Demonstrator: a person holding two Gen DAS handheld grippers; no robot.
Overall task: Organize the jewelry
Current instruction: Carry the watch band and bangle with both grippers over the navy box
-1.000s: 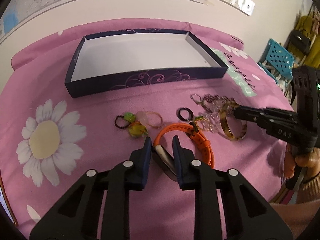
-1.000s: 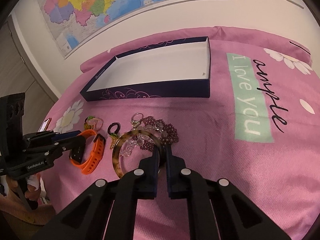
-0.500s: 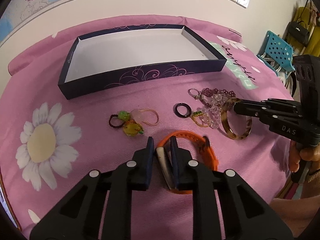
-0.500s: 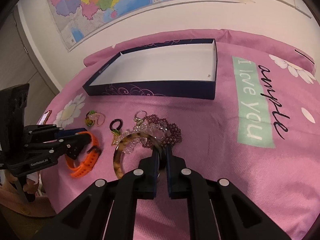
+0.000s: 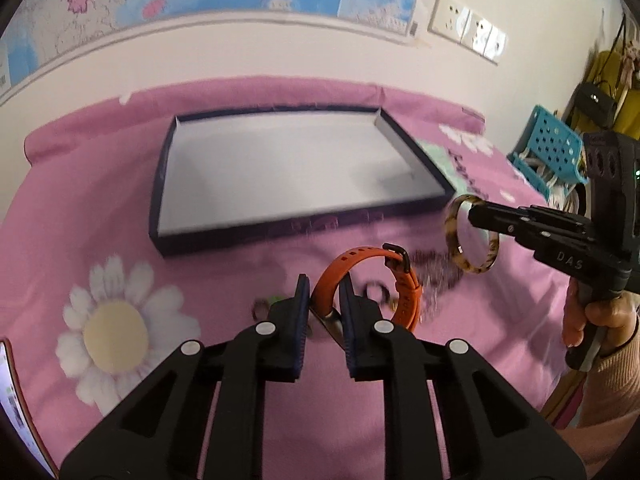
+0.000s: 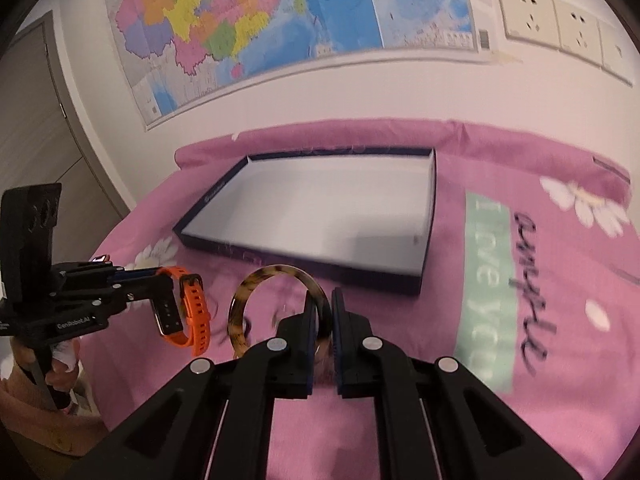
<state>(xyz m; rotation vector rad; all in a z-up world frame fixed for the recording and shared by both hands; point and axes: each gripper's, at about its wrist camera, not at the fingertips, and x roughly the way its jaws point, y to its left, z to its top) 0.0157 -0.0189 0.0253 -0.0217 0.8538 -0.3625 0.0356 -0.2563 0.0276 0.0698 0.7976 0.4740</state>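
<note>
My left gripper [image 5: 325, 294] is shut on an orange watch band [image 5: 402, 280] and holds it above the pink cloth; it also shows in the right wrist view [image 6: 196, 308]. My right gripper [image 6: 325, 306] is shut on a tortoiseshell bangle [image 6: 256, 292] and holds it in the air; the bangle shows in the left wrist view [image 5: 454, 240] too. A dark blue box [image 5: 192, 236] with a white inside lies open beyond both. A purple beaded bracelet [image 5: 434, 276], a black ring [image 5: 376, 292] and a green-beaded piece [image 5: 276, 302] lie blurred on the cloth.
A pink flowered cloth [image 5: 100, 220] covers the table. The wall with a map [image 6: 280, 20] and sockets [image 6: 560, 24] stands behind. A blue perforated basket [image 5: 552, 152] sits off the right edge. A phone edge [image 5: 12, 400] lies at the lower left.
Both grippers have lifted off the cloth with their pieces, the watch band and the bangle, and moved toward the box.
</note>
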